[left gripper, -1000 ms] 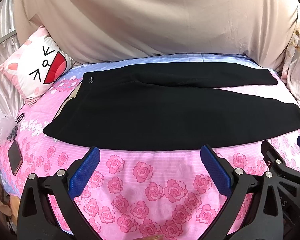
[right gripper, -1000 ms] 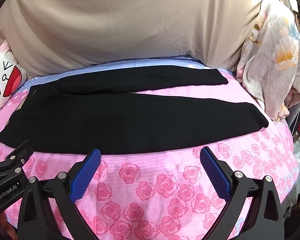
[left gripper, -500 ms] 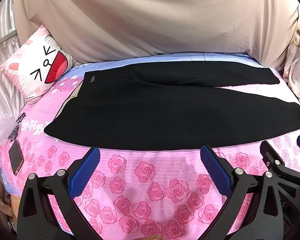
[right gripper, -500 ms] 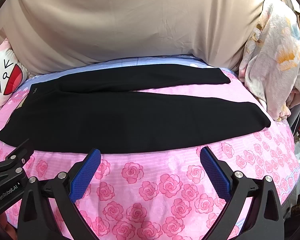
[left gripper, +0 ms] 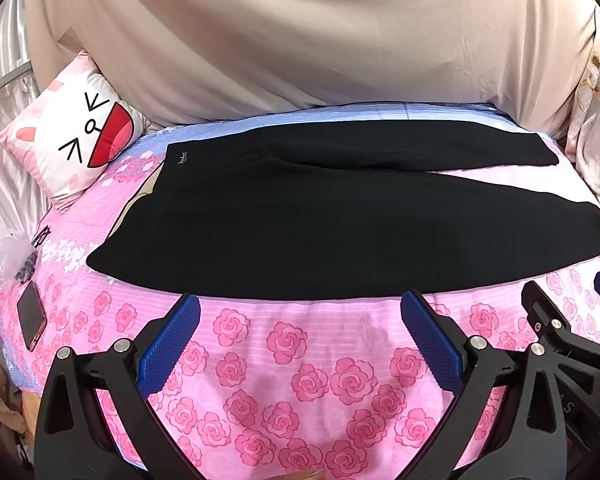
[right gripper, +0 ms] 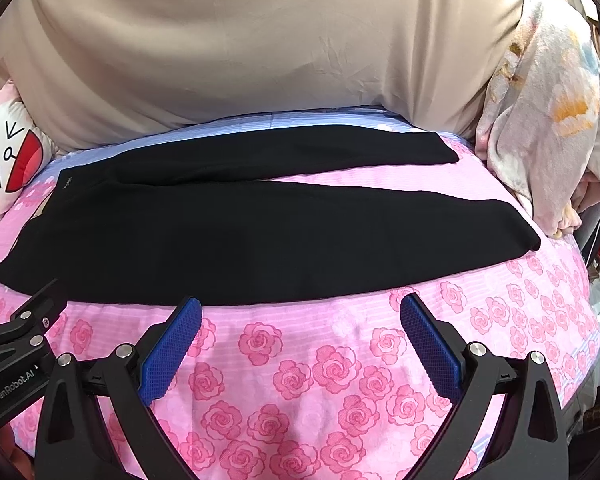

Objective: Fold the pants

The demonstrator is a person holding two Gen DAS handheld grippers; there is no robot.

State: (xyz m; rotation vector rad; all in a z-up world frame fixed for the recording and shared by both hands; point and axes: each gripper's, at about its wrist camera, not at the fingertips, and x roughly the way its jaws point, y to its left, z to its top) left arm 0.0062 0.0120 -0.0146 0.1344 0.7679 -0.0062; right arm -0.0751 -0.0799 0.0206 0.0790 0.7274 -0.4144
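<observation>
a beige sheet [left gripper: 300, 32] hangs as a backdrop behind the bed [left gripper: 300, 360], which wears a pink rose-print cover. the black pants [left gripper: 320, 232] lie flat across the middle of the bed, waistband toward the bed's left end, both legs running to its right end and spread a little apart there, the far leg shorter in view. a floral blanket [right gripper: 548, 128] is heaped at the bed's right end. a cartoon cat pillow [left gripper: 72, 136] leans at the bed's left end, just beyond the waistband. the left gripper [left gripper: 300, 328] and the right gripper [right gripper: 300, 328] hover over the bed's near edge, short of the pants' near hem, each with jaws spread wide and gripping nothing. a phone [left gripper: 31, 316] lies at the bed's near left corner.
</observation>
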